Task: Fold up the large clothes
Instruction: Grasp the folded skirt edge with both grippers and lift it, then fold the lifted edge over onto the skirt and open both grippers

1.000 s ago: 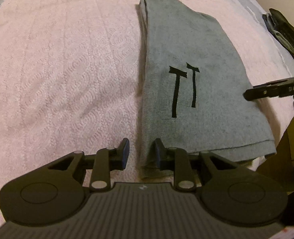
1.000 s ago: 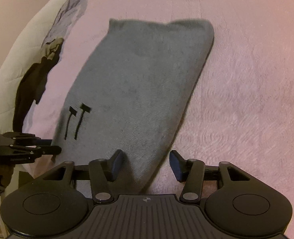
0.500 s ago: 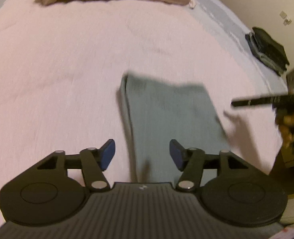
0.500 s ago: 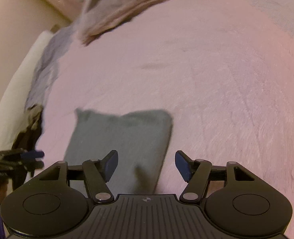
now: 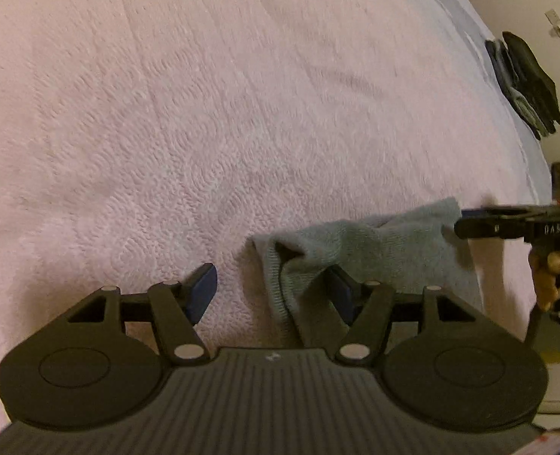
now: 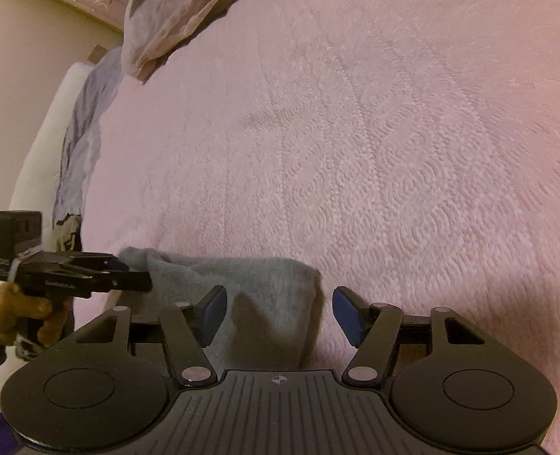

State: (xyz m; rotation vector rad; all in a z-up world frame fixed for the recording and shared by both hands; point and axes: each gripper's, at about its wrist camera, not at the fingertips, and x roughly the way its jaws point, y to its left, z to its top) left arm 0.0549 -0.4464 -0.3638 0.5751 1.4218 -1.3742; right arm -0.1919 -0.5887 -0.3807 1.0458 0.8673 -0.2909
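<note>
Pink quilted bedspread (image 5: 204,113) fills both views. Near its front edge lies the grey folded garment (image 6: 264,303). Left gripper (image 5: 276,292) and right gripper (image 6: 280,314) both stand wide open, holding nothing, each straddling a near corner. Next, likely: close on those corners and fold away.

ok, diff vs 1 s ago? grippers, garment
Both grippers pulled back toward the near edge of the grey garment. The left gripper opened wider and now straddles the garment's left corner; the right gripper is open over the right corner. Neither has closed on cloth yet. The garment lies folded on the pink bedspread, as before.
</note>
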